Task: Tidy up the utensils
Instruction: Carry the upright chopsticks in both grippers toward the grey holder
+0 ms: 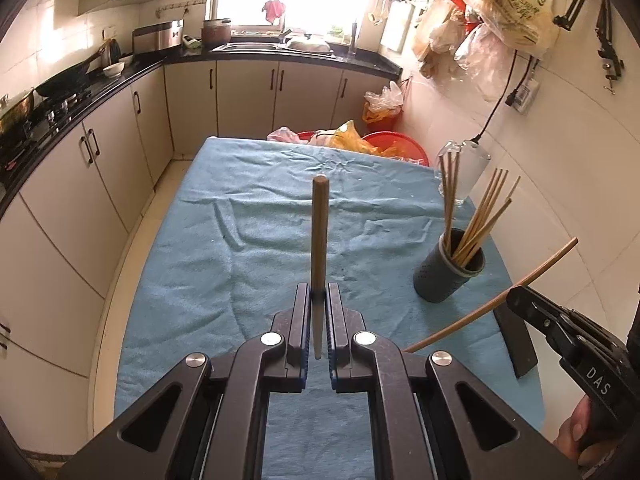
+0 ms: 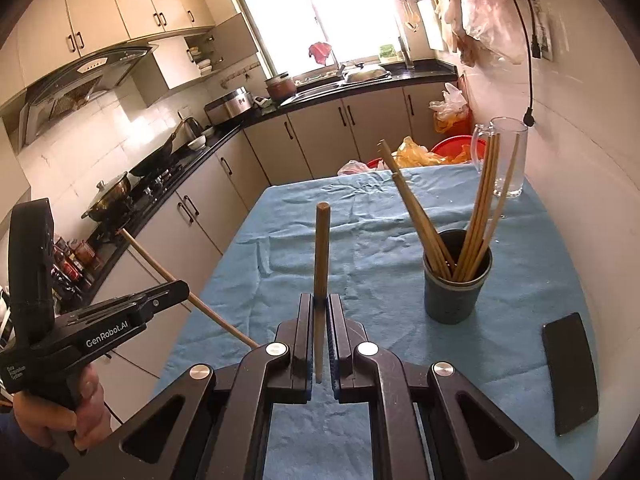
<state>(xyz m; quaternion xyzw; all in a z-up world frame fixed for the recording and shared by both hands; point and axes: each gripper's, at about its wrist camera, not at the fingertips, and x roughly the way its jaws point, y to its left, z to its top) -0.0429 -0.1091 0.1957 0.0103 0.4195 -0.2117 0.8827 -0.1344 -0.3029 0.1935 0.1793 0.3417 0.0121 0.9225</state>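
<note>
My left gripper (image 1: 319,294) is shut on a wooden chopstick (image 1: 319,232) that stands upright above the blue cloth-covered table (image 1: 240,248). My right gripper (image 2: 319,304) is shut on another wooden chopstick (image 2: 321,256), also upright. A dark grey holder cup (image 1: 448,274) with several chopsticks (image 1: 480,220) stands right of the left gripper; in the right wrist view the cup (image 2: 456,292) is ahead and to the right. Each gripper shows in the other's view: the right one (image 1: 516,298) with its chopstick (image 1: 540,270), the left one (image 2: 180,288) with its chopstick (image 2: 160,268).
A clear glass mug (image 2: 504,156) stands at the table's far right corner. A black flat object (image 2: 570,372) lies on the cloth near the right edge. Red basins (image 1: 384,144) and bags sit beyond the table. Kitchen counters (image 1: 80,96) run along the left and back.
</note>
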